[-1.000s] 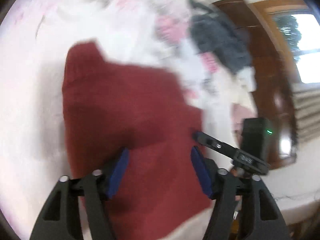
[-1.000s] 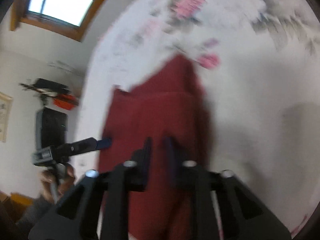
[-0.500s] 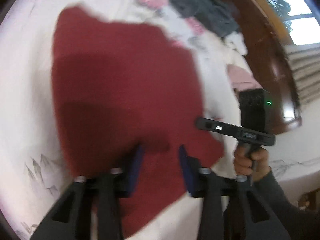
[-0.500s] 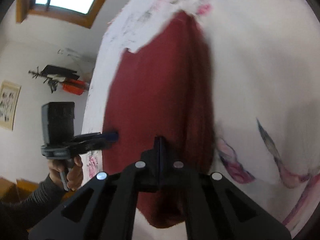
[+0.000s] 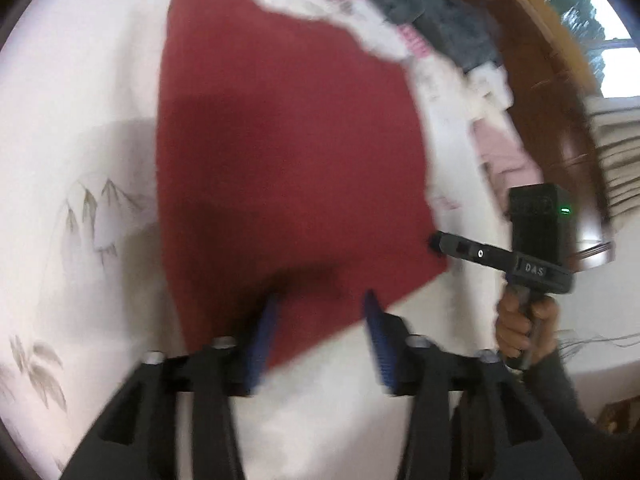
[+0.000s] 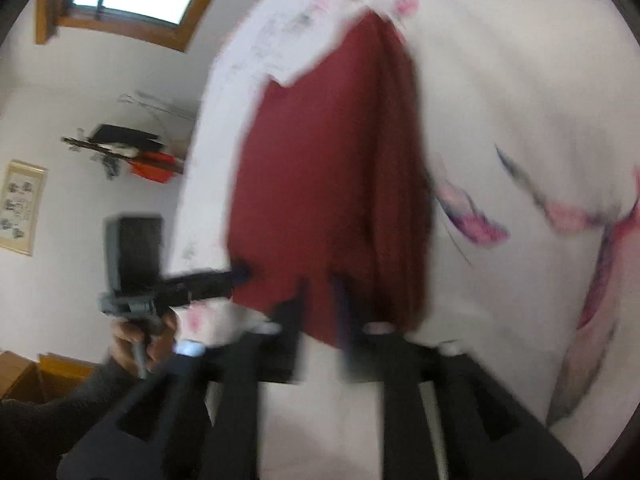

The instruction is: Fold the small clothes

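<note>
Hovering over the near hem of the red garment (image 5: pixel 288 152), left gripper (image 5: pixel 320 300) with fingers apart and gripping nothing, probably to leave the cloth lying flat on the floral sheet (image 5: pixel 80 120). Right gripper (image 6: pixel 320 284) at the same hem, fingers slightly parted, empty. Farther off, a heap of other clothes (image 5: pixel 432 20) against the wooden headboard (image 5: pixel 532 64); nothing blocking the next fold.

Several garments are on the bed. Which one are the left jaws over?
The dark red garment, spread flat right ahead of the open left gripper. The grey garment and pink garment lie bunched by the far edge.
</note>
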A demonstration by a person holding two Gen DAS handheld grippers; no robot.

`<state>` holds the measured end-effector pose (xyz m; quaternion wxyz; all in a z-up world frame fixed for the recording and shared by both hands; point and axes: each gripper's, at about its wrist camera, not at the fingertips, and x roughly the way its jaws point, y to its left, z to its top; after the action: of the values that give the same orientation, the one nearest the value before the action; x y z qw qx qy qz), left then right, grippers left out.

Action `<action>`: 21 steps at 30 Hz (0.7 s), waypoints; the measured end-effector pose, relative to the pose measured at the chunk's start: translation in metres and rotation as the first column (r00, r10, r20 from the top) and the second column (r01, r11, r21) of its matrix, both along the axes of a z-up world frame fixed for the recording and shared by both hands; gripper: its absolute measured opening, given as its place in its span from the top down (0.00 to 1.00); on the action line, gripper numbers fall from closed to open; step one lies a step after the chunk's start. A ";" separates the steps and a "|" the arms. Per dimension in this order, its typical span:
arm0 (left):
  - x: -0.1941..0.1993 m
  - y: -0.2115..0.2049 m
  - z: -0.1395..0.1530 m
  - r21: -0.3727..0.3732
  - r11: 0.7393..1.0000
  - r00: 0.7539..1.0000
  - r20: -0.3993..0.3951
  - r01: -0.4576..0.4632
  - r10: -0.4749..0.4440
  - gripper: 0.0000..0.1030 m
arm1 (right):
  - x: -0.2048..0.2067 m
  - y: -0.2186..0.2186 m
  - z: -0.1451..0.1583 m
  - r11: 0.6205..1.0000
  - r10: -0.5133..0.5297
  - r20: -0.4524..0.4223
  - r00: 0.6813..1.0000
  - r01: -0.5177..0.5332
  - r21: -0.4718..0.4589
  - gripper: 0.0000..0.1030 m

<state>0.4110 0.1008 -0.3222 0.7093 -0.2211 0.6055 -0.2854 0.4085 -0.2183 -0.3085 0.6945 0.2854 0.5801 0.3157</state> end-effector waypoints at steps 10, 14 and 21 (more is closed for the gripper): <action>-0.019 0.108 -0.025 -0.142 0.949 0.955 -0.137 -0.281 0.262 0.15 | 0.055 -0.054 -0.012 0.971 -0.160 -0.156 0.975 0.185 0.155 0.20; -0.007 0.098 -0.054 -0.155 0.957 0.960 -0.177 -0.245 0.217 0.15 | 0.059 -0.049 -0.021 0.977 -0.131 -0.173 0.976 0.157 0.143 0.20; 0.015 0.054 -0.065 -0.284 0.952 0.976 -0.207 -0.119 0.061 0.16 | 0.083 -0.047 -0.035 0.979 -0.103 -0.200 0.974 0.135 0.155 0.20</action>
<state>0.4264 0.1548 -0.3872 0.6176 -0.3787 0.6124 -0.3164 0.4910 -0.2652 -0.3440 0.6268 0.4062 0.5973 0.2922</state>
